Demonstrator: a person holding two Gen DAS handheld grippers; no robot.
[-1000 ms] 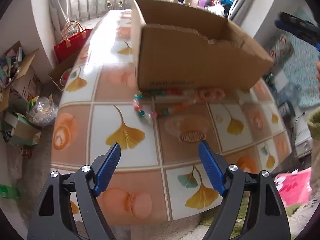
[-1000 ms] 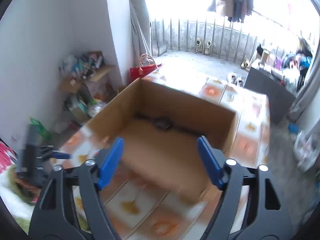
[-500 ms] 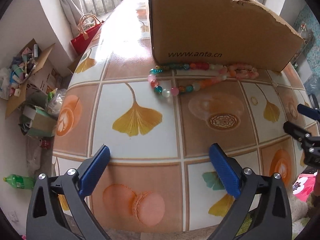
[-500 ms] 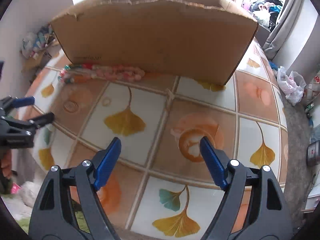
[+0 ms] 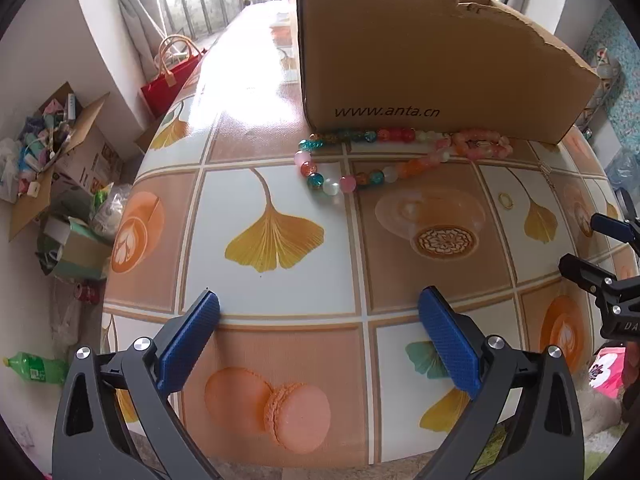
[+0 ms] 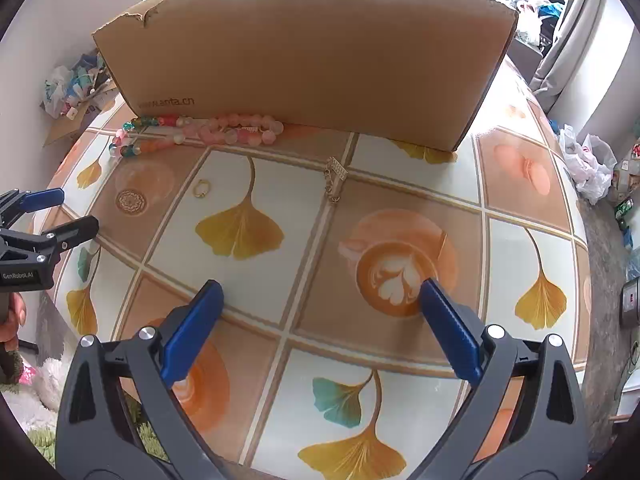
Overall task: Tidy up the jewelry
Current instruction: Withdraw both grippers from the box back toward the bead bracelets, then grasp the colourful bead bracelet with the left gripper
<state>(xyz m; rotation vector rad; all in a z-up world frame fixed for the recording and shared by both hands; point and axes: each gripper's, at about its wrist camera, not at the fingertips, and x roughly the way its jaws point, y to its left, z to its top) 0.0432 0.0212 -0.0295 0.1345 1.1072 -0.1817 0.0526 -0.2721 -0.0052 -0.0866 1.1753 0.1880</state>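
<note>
A multicoloured bead necklace (image 5: 360, 178) lies on the patterned table against the front wall of a cardboard box (image 5: 420, 60); it also shows in the right wrist view (image 6: 160, 136). A pink bead bracelet (image 5: 480, 146) lies beside it (image 6: 244, 130). A small gold ring (image 6: 201, 189) and a gold chain piece (image 6: 334, 178) lie on the table; the ring also shows in the left wrist view (image 5: 506, 201). My left gripper (image 5: 320, 332) is open and empty above the table's near edge. My right gripper (image 6: 320, 320) is open and empty, well short of the jewelry.
The box (image 6: 304, 52) stands across the far half of the table (image 5: 280, 184). Cluttered cartons (image 5: 44, 148), a red bag (image 5: 172, 76) and a green bottle (image 5: 32, 368) sit on the floor at the left. The table edge is just under both grippers.
Both grippers have dropped from above the box to low over the table's near side. The box interior has gone out of sight; the jewelry has not moved.
</note>
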